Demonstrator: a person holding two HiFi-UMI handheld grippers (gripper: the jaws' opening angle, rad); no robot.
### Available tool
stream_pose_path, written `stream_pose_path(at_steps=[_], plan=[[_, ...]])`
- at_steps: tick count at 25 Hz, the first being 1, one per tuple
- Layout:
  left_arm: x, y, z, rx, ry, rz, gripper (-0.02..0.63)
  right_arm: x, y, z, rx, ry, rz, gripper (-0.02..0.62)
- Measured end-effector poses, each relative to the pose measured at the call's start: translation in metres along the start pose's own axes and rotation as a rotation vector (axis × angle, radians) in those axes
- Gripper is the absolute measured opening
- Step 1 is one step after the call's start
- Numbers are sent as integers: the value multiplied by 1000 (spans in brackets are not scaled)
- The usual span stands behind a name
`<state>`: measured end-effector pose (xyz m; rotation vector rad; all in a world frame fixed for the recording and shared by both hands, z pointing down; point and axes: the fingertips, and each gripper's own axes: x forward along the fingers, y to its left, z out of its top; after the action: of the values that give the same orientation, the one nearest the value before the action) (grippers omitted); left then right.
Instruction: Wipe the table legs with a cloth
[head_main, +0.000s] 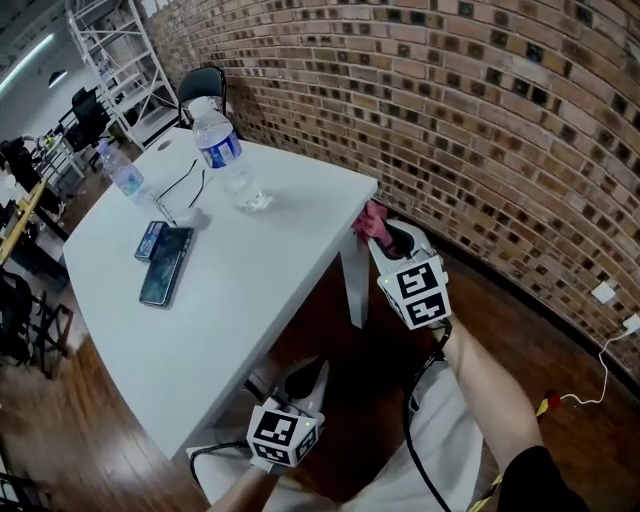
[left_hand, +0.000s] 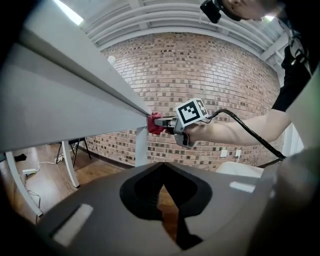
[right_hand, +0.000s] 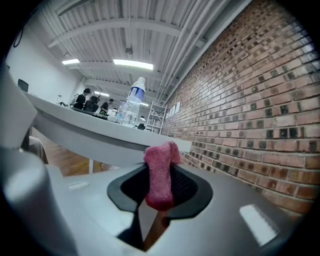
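Observation:
My right gripper (head_main: 388, 236) is shut on a pink cloth (head_main: 371, 223), held up at the white table's corner (head_main: 368, 187) above its leg (head_main: 355, 285). In the right gripper view the pink cloth (right_hand: 160, 172) stands pinched upright between the jaws, just short of the table edge (right_hand: 125, 142). The left gripper view shows the cloth (left_hand: 154, 123) touching the tabletop's corner over the leg (left_hand: 141, 145). My left gripper (head_main: 308, 382) hangs low beside the table's near edge, shut with nothing in it.
On the tabletop stand two water bottles (head_main: 221, 150) (head_main: 125, 175), a phone (head_main: 166, 264), a small blue item (head_main: 150, 239) and a cable. A brick wall (head_main: 480, 130) runs close behind the corner. A black chair (head_main: 203, 85) stands at the far end. A cord (head_main: 590, 385) lies on the wood floor.

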<state>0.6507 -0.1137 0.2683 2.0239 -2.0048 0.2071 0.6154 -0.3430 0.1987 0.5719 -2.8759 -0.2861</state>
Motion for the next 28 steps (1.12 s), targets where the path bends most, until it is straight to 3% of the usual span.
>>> stream_pose_path(at_steps=[13, 28], plan=[[33, 4, -8, 1, 58, 56, 3, 21, 17, -68, 94, 44, 60, 91], [77, 25, -47, -97, 137, 187, 3, 42, 32, -149, 185, 131, 127, 91]])
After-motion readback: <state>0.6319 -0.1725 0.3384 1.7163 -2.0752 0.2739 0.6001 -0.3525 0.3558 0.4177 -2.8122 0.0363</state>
